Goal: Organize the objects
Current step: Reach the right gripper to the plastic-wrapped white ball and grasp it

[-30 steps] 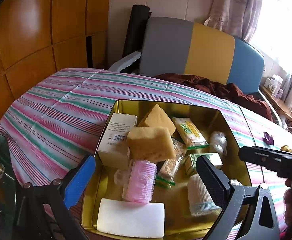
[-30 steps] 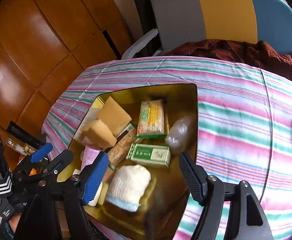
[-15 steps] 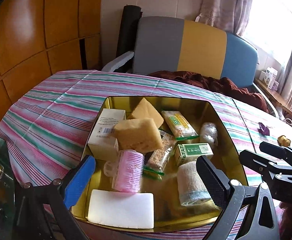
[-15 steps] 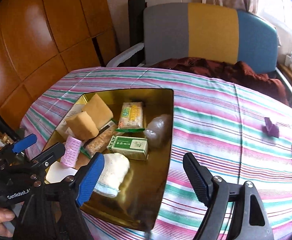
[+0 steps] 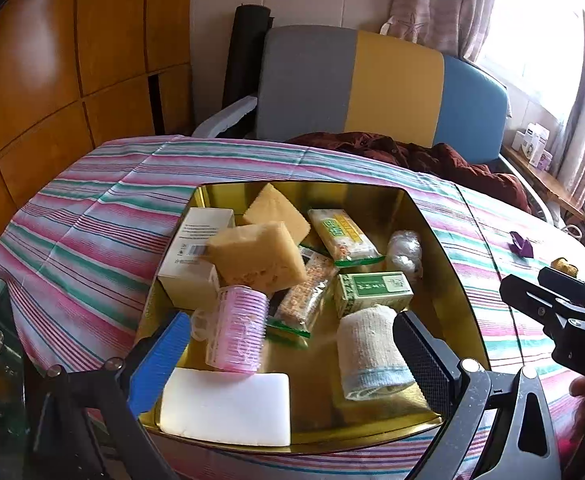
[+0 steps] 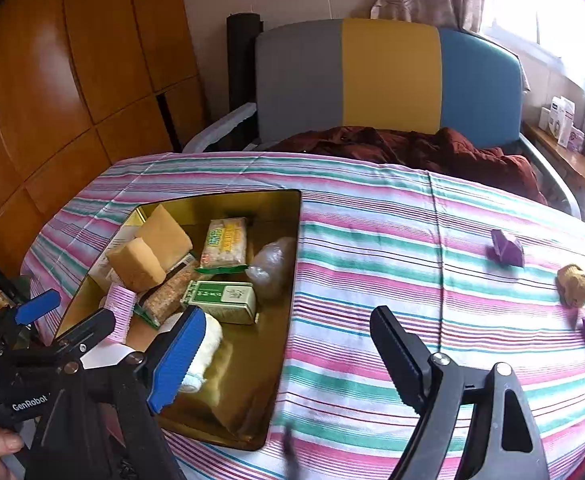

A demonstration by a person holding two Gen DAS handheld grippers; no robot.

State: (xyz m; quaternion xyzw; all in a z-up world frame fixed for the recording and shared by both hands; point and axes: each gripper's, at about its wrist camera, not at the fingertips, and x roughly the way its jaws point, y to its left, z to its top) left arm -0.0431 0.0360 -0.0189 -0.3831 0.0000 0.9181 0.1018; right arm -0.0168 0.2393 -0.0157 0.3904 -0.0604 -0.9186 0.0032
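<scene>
A gold tin tray (image 5: 448,240) (image 6: 288,280) sits on the striped tablecloth. It holds two yellow sponges (image 5: 258,258), a white box (image 5: 196,256), a pink hair roller (image 5: 238,332), snack packs (image 5: 342,236), a green box (image 5: 372,292) (image 6: 222,300), a rolled white cloth (image 5: 368,354) and a white block (image 5: 226,408). My left gripper (image 5: 288,364) is open and empty over the tray's near edge. My right gripper (image 6: 288,360) is open and empty over the tray's right rim. Two purple objects (image 6: 506,248) and a tan object (image 6: 574,286) lie on the cloth at the right.
A grey, yellow and blue chair (image 6: 388,76) with dark red fabric (image 6: 412,152) stands behind the table. Wooden panels (image 5: 52,80) are at the left. Small boxes (image 6: 560,120) stand on a window ledge at the right. The striped cloth (image 6: 392,240) spreads right of the tray.
The right gripper has swung right, from above the tray to its right rim, bringing the purple and tan objects into view. The left gripper has drawn back slightly. Both stayed open.
</scene>
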